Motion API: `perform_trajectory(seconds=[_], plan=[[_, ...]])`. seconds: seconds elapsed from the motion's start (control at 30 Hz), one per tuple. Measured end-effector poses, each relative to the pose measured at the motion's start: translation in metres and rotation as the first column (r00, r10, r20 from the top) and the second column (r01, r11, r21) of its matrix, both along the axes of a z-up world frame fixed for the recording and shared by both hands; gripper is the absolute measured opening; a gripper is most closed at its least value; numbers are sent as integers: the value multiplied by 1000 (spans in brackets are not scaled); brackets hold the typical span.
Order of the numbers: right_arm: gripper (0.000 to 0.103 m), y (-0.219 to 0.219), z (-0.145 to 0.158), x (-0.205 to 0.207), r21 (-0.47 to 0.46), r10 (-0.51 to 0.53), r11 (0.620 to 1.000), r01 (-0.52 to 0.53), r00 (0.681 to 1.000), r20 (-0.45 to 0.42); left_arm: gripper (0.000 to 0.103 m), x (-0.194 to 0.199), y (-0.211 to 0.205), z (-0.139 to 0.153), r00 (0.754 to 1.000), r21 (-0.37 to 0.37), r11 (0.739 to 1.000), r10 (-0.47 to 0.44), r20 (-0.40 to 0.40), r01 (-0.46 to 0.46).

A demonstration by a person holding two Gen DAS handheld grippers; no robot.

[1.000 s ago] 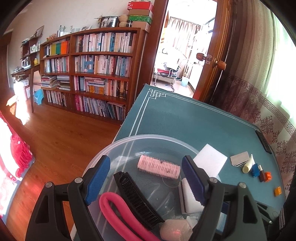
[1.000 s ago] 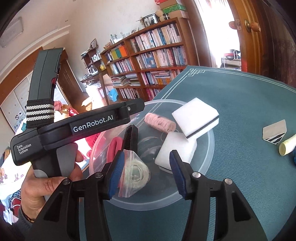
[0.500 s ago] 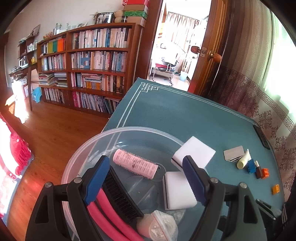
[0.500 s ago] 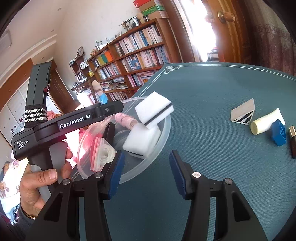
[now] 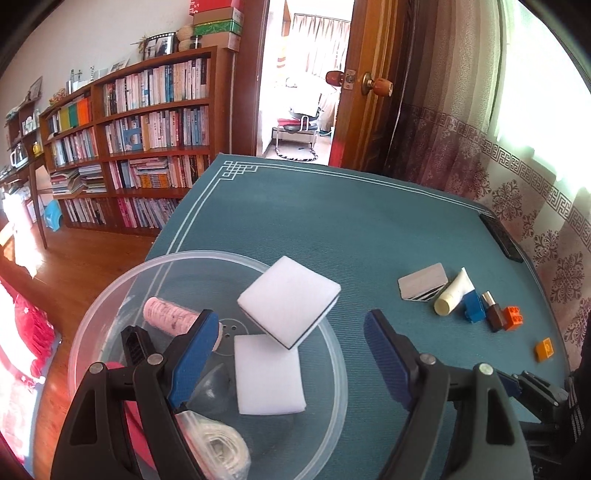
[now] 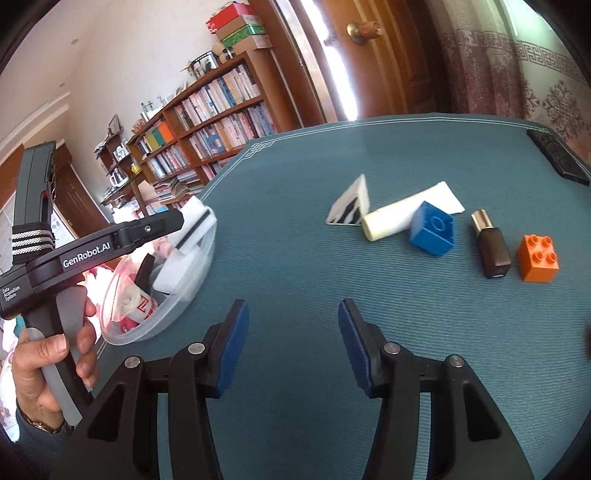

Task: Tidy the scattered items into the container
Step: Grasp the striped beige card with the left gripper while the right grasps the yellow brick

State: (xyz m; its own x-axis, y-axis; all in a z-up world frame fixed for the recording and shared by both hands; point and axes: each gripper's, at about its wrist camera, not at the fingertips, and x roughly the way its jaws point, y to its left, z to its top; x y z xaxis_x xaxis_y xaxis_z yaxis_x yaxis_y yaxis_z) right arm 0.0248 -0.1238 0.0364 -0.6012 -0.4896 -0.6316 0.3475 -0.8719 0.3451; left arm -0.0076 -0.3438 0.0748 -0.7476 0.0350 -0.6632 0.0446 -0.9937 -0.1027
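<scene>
Both tools gape wide and hold nothing: the left tool (image 5: 291, 347) hangs over the clear bowl (image 5: 110, 295) of sponges, the right tool (image 6: 291, 343) over bare tabletop (image 6: 295, 258), near the blue brick (image 6: 432, 232) and orange brick (image 6: 537, 258).

a long wooden bookcase (image 5: 147, 147), packed with books, is set against a pale wall (image 5: 92, 33), with boxes (image 5: 218, 22) stacked on top. beside it, an open wooden door (image 5: 373, 92) with round knobs is seen, and a sunlit room with a chair (image 5: 299, 125) is shown beyond. patterned curtains (image 5: 517, 177) are lit by daylight at right. a wooden floor (image 5: 74, 258) is visible below.
</scene>
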Motion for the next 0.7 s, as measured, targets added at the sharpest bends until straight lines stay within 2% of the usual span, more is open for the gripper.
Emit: perform_trajectory(seconds=[0.17,0.37,0.57,0.7], plan=[[54,37,-4,-5,-2,-87,996,87,996,9,84,-7,32,-3,998,-22,998,-64,18,65],[54,74,-6,-11,38,-170,985,170,985,2,84,-18,70,-4,991,-45,990,-132,31,133],[54,110,-11,-16,57,-249,967,248,969,3,84,-34,100,-9,985,-40,985,-168,50,170],[54,124,-13,-20,32,-282,959,281,959,5,84,-50,115,-15,984,-44,984,-170,59,172]])
